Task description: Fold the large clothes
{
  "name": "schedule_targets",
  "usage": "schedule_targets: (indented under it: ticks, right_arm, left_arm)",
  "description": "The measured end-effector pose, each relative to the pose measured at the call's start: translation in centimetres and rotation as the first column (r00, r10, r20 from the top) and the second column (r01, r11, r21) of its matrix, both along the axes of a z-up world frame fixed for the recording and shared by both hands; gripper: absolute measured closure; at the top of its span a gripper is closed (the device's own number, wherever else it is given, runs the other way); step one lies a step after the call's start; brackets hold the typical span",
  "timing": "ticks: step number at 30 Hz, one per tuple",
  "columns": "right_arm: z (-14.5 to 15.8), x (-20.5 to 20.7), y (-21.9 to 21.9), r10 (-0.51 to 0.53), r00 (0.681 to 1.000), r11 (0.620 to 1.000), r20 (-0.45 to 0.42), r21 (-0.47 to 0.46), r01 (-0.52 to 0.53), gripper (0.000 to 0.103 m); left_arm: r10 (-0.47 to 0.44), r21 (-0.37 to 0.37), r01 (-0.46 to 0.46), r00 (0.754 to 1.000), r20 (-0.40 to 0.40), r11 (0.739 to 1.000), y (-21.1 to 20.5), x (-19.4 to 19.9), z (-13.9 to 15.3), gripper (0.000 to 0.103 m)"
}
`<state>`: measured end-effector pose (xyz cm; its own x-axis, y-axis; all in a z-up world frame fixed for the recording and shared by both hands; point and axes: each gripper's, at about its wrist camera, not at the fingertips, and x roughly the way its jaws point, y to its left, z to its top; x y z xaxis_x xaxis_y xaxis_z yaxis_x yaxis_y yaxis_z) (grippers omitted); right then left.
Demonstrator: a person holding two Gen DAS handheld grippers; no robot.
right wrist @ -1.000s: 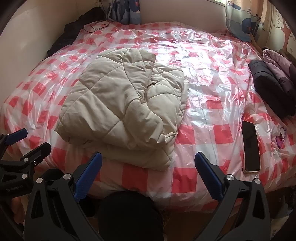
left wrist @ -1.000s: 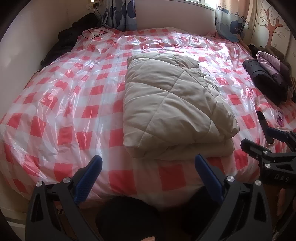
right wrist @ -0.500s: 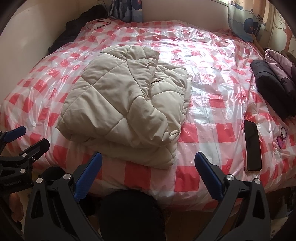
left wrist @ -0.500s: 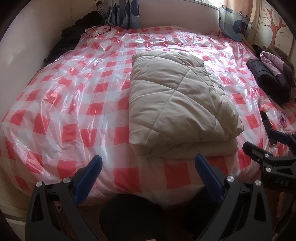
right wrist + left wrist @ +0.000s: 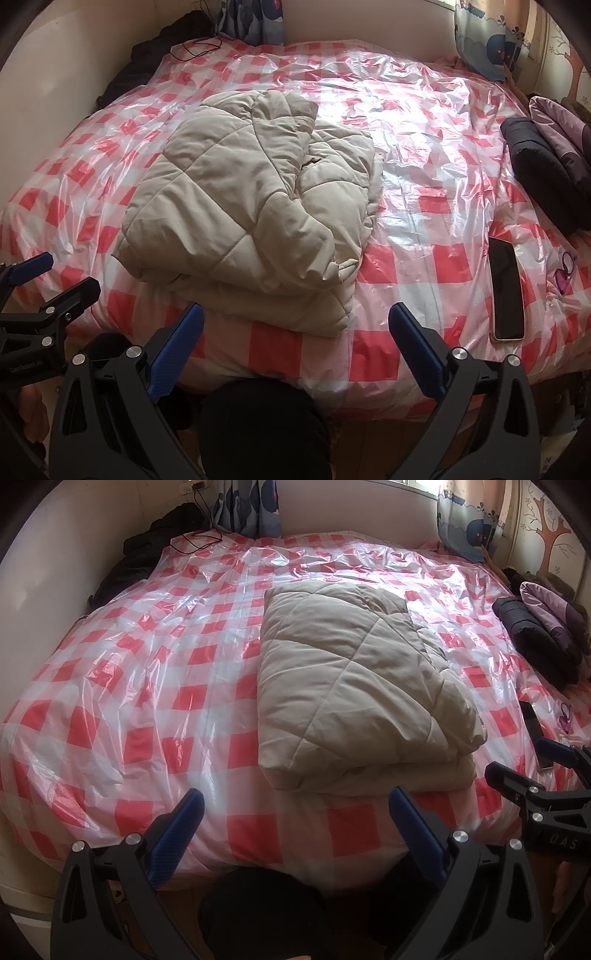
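A beige quilted puffer coat (image 5: 354,686) lies folded into a thick bundle on the bed, near its front edge; it also shows in the right wrist view (image 5: 251,221). My left gripper (image 5: 295,812) is open and empty, held off the front edge of the bed, just short of the bundle. My right gripper (image 5: 295,332) is open and empty, also off the front edge, to the right of the left one. Each gripper shows at the edge of the other's view: the right one (image 5: 528,771) and the left one (image 5: 51,277).
The bed has a red-and-white checked cover under clear plastic sheeting (image 5: 424,155). A phone (image 5: 506,288) lies at the front right. Folded dark and purple clothes (image 5: 543,638) sit at the right edge. Dark clothing and a cable (image 5: 147,554) lie at the back left by the wall.
Both grippers have drawn back and risen a little from the bed, so the coat sits farther off in both views. The coat has not moved.
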<state>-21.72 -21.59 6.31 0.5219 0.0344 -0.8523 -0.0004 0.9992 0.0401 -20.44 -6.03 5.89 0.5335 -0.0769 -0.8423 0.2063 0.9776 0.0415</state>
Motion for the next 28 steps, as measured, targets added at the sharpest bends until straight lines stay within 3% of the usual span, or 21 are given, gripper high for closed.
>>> schedule_targets:
  ticks: [9,14,16,20,23,28]
  right_arm:
    - [-0.1,0.0,0.0,0.0,1.0,1.0,-0.001,0.0,0.0,0.006]
    - [-0.4,0.2,-0.2,-0.001,1.0,1.0,-0.007,0.008,0.001,0.006]
    - [-0.4,0.2,-0.3,-0.001,1.0,1.0,-0.008,0.012,0.001,0.006]
    - [-0.3,0.1,-0.3,0.0,1.0,1.0,0.002,0.01,0.0,0.006]
    - [0.1,-0.2,-0.2,0.0,1.0,1.0,0.011,0.01,0.0,0.006]
    - [0.4,-0.7,-0.1,-0.003,1.0,1.0,0.014,0.008,0.003,0.006]
  left_arm:
    - [0.003,-0.03,-0.004,0.999,-0.035,1.0,0.2,0.6,-0.2,0.007]
    - [0.029,-0.061,-0.026,0.999,0.046,0.998,0.8,0.0,0.6,0.007]
    - [0.024,-0.051,-0.02,0.997,0.069,0.998,0.6,-0.2,1.0,0.007]
    - [0.008,0.049,-0.013,0.995,0.096,0.999,-0.5,-0.5,1.2,0.007]
    - [0.008,0.046,-0.01,0.999,0.046,0.999,-0.6,-0.2,0.8,0.007]
    - [0.003,0.049,-0.005,0.999,0.05,0.999,-0.7,-0.8,0.7,0.007]
